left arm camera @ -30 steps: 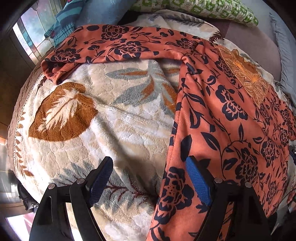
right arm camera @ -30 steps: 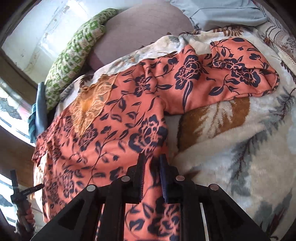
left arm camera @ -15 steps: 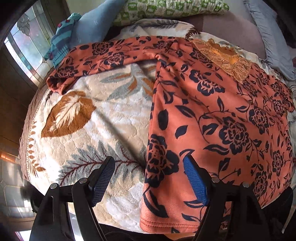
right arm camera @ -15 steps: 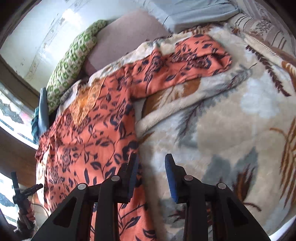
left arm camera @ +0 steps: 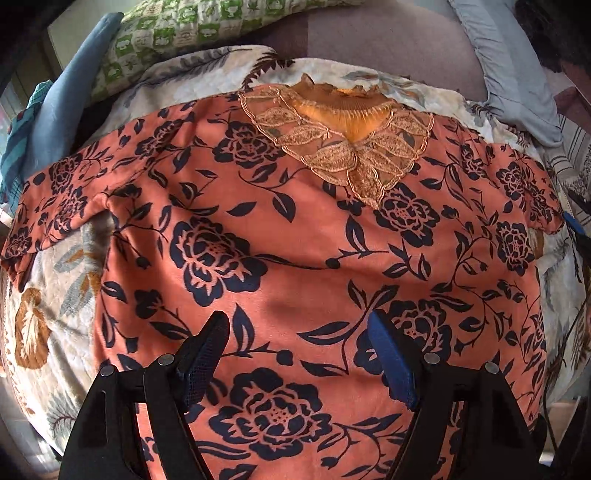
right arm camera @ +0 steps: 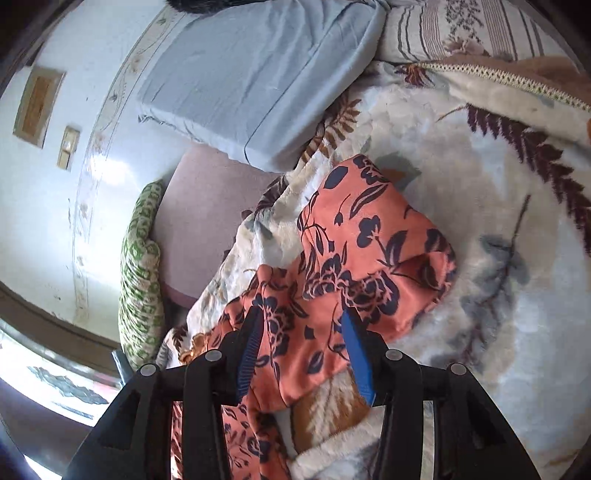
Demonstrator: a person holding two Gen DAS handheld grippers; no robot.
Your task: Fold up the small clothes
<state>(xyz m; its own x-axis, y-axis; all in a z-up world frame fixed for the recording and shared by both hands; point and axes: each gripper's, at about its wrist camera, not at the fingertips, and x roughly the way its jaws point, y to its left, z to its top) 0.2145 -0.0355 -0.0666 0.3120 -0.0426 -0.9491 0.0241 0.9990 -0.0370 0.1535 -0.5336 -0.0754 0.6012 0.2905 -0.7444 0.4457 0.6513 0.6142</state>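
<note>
Left wrist view: an orange blouse with a dark navy flower print (left arm camera: 303,251), spread flat, front up, across a cream plush blanket with leaf pattern (left arm camera: 55,295). Lace collar panel (left arm camera: 343,147) at the far middle, one short sleeve out to the left (left arm camera: 55,206), the other out to the right (left arm camera: 524,192). Beyond the blanket, at the far left, a green-and-white checked pillow (left arm camera: 177,33) and a blue cloth (left arm camera: 70,96); at the far right a pale blue pillow (left arm camera: 509,66). No container anywhere, only bedding. Left gripper (left arm camera: 299,354) near the bottom edge, pointing steeply down over the lower middle of the blouse, jaws spread wide, nothing between the blue pads except the cloth lying flat beneath; no pinch visible. At the far right edge, a sliver of blue pad, partly cut off by the frame.

Right wrist view: the blouse's right sleeve (right arm camera: 373,258) lying rumpled on the same blanket (right arm camera: 498,240), its hem toward the right, the rest of the garment trailing toward the near left. Far behind, the pale blue pillow (right arm camera: 258,77) against a white wall (right arm camera: 74,184), a striped pillow (right arm camera: 480,29) at the far right, the green checked pillow (right arm camera: 142,277) at the left. Right gripper (right arm camera: 301,350) angled down over the sleeve, rolled so the scene sits tilted, jaws partly apart and opening, sleeve cloth showing in the gap but not pressed by either blue pad.
</note>
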